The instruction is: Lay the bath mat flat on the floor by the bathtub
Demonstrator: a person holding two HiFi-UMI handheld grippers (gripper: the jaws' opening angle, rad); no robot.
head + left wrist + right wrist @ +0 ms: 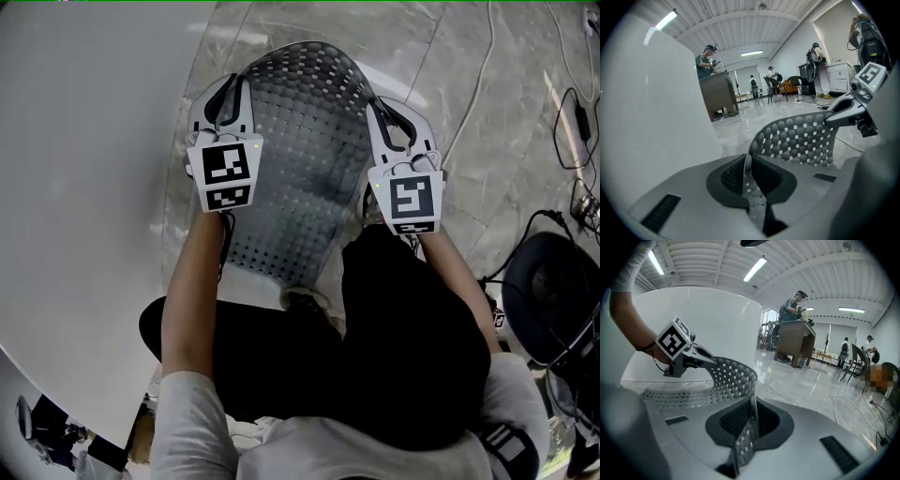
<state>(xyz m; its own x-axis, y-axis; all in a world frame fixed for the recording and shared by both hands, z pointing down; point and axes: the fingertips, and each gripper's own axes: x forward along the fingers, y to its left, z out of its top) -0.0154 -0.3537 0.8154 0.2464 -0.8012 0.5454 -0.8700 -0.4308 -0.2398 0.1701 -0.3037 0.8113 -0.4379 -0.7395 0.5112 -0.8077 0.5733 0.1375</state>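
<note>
**A:** where's the bath mat point(300, 159) at?

**B:** 12 o'clock, arched over the floor point(487, 169), bathtub point(84, 187) at its 9. Left gripper point(747, 174) pinches its 9 o'clock edge, right gripper point(750, 420) the 3 o'clock edge.

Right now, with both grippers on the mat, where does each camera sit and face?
Head view: on the person's head, looking steeply down at the bath mat between left gripper and right gripper, bathtub at left; forearms and legs show.
Left gripper view: on the left gripper, looking along its jaws, shut on the bath mat's edge; right gripper shows at right.
Right gripper view: on the right gripper, jaws shut on the bath mat; left gripper and forearm show at left.
Shared: both gripper views show bath mat and bathtub.
</note>
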